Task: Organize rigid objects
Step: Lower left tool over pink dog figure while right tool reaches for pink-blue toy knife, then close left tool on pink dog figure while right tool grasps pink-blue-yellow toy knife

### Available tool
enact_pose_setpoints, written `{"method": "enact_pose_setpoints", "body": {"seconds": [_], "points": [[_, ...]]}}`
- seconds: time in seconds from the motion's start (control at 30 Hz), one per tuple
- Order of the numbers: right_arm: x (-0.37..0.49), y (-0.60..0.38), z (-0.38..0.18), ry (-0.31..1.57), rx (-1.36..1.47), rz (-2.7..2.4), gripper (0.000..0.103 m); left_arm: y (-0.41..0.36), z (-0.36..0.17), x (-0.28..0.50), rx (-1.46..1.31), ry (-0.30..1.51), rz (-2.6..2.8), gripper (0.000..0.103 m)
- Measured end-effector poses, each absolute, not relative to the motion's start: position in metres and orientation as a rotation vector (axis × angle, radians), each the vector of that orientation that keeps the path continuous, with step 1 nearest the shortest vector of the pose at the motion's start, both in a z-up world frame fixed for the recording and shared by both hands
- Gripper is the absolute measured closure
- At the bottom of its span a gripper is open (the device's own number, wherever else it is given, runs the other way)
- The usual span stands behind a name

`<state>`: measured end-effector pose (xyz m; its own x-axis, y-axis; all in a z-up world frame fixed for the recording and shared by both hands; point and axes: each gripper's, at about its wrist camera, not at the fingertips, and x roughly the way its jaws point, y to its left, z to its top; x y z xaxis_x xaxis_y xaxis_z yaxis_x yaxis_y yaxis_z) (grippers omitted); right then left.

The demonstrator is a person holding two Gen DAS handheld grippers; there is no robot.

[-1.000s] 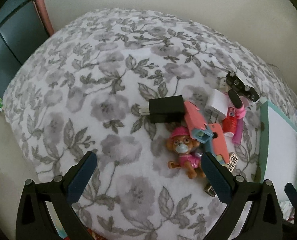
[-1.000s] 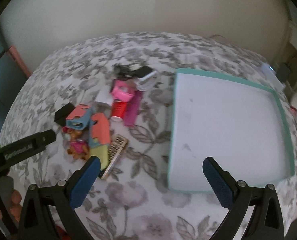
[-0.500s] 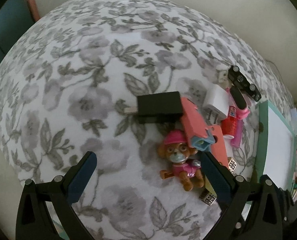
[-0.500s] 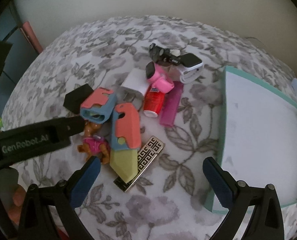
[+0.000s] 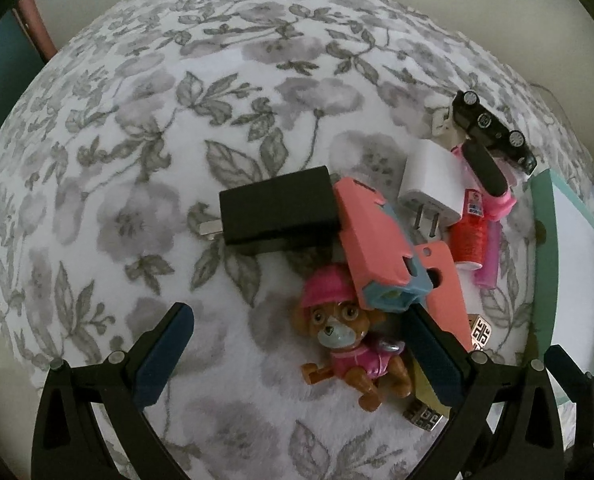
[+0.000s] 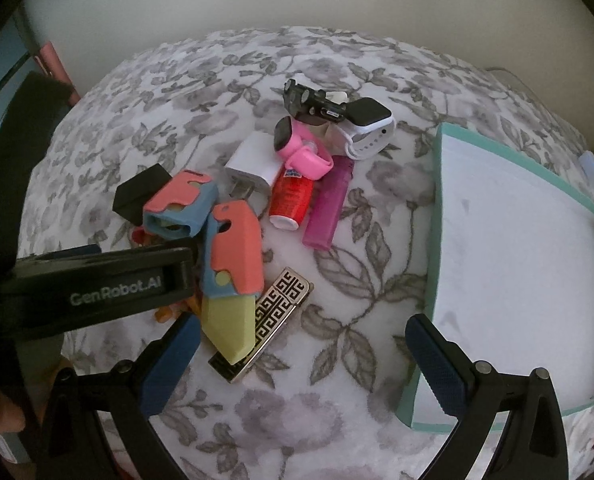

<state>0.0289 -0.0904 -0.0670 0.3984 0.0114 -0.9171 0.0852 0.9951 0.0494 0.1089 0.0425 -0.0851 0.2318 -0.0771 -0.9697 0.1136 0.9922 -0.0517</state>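
Nothing is sorted yet: the teal tray [image 6: 437,216] sits bare on the flowered bed [image 5: 177,120], while every item lies heaped just beside it. The left tongs [image 5: 297,348] hover wide open around the puppy figure [image 5: 349,344]. The right tongs [image 6: 297,356] gape empty near the patterned clip [image 6: 273,304].

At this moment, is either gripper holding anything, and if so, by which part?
Nothing is held. The left gripper is open above the dog figure; the right gripper is open over the floral cloth.
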Motion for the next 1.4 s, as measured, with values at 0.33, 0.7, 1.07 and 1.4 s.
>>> {"method": "enact_pose_setpoints", "body": {"seconds": [0.33,0.7,1.07,1.4], "points": [[0.030,-0.096,-0.063,1.144,0.105,-0.052,0.000,0.057,-0.091,0.110,-0.070,1.353,-0.196,0.039],[0.044,-0.093,-0.064,1.137,0.098,-0.048,0.000,0.075,-0.084,0.100,-0.081,1.340,-0.166,0.052],[0.067,-0.055,-0.075,1.132,-0.039,0.032,0.019,0.123,-0.084,0.103,-0.113,1.302,-0.087,0.052],[0.083,-0.036,-0.096,1.170,-0.126,0.075,0.045,0.119,-0.084,0.099,-0.104,1.282,-0.093,0.052]]}}
